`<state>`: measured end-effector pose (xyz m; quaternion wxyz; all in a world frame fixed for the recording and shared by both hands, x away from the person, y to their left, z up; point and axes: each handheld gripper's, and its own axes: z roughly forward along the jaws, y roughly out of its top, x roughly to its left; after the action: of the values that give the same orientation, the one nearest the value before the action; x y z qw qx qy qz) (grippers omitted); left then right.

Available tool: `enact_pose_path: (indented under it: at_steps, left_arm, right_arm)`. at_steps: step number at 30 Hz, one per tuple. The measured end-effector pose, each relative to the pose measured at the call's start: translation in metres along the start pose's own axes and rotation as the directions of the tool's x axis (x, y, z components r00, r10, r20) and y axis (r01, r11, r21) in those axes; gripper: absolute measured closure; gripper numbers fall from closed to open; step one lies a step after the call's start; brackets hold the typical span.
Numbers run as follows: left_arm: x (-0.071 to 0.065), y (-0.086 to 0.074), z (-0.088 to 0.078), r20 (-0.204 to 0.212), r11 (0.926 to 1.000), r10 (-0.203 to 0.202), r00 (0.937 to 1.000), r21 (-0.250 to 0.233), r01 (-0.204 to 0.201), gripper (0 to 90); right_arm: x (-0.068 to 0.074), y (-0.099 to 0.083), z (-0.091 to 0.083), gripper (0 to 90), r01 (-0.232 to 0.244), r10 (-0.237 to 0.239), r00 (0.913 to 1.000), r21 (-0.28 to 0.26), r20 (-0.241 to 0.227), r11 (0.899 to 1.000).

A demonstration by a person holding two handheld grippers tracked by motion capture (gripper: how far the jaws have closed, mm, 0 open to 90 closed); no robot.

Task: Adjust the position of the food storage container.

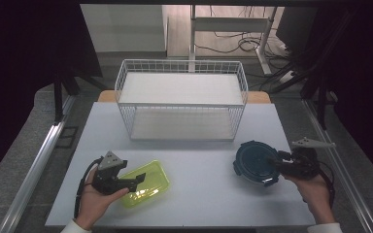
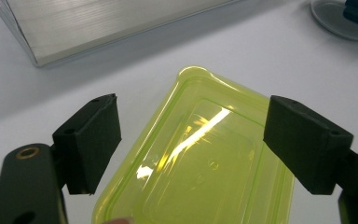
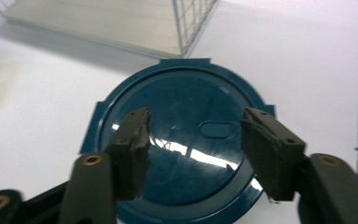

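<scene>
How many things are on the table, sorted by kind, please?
Yellow-green tubs: 1
Dark blue round lids: 1
White wire racks: 1
Total: 3

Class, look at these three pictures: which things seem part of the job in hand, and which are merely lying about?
Likely in the job:
yellow tub, under the open left gripper
blue lid, under the open right gripper
wire rack, possibly where they go

Merely about:
cables on the floor behind
table leg behind
</scene>
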<state>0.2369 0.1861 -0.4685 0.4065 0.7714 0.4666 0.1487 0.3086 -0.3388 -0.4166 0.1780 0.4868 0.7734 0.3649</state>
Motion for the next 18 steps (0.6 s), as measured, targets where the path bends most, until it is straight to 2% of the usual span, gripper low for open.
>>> enact_pose_path:
  at_steps: [5,9,15,18]
  left_arm:
    - [0.000,0.000,0.000,-0.002,1.0000,-0.002,1.0000,-0.001,0.002,18.8]
    - [0.001,-0.001,0.000,-0.004,1.0000,-0.003,1.0000,0.001,0.003,18.7]
    - [0.000,-0.001,0.001,-0.007,1.0000,-0.001,1.0000,0.006,0.001,18.7]
    - [0.000,-0.001,0.001,-0.008,1.0000,-0.005,1.0000,0.006,0.005,18.7]
  right_arm:
    - [-0.006,0.010,0.007,55.3,0.018,-0.018,0.9996,0.027,0.020,0.999]
    - [-0.012,0.016,0.012,65.3,0.031,-0.035,0.9975,0.066,0.061,0.997]
    - [-0.027,0.017,0.021,84.1,0.028,-0.038,0.9946,0.101,0.096,0.994]
    - [-0.034,0.017,0.024,88.2,0.025,-0.041,0.9922,0.129,0.118,0.991]
